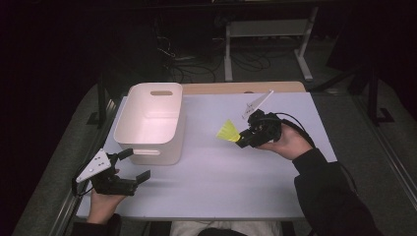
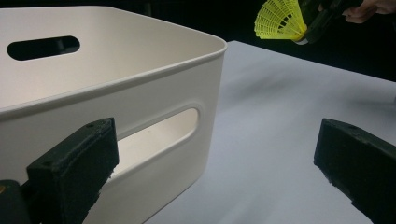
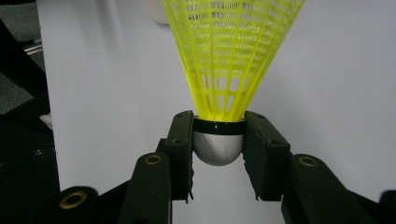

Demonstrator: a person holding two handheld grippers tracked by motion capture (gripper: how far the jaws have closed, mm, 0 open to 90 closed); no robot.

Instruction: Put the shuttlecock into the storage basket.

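A: Shuttlecock point(image 3: 218, 148) is what I'm working, but biggest first: the white table point(image 1: 246, 172), then the white bin point(image 1: 150, 123) at its left side, far half, nothing showing inside.

B: And your grippers?

A: My left gripper point(image 1: 132, 167) rests near the bin's near right corner, jaws spread, nothing between them. My right gripper point(image 1: 244, 139) is right of centre, pinching the shuttlecock by its rounded grey cap, yellow skirt pointing left toward the bin, held clear of the table.

B: So which step?

A: I'd judge it the carry. Next I'd bring it left over the bin's rim, then part the jaws.
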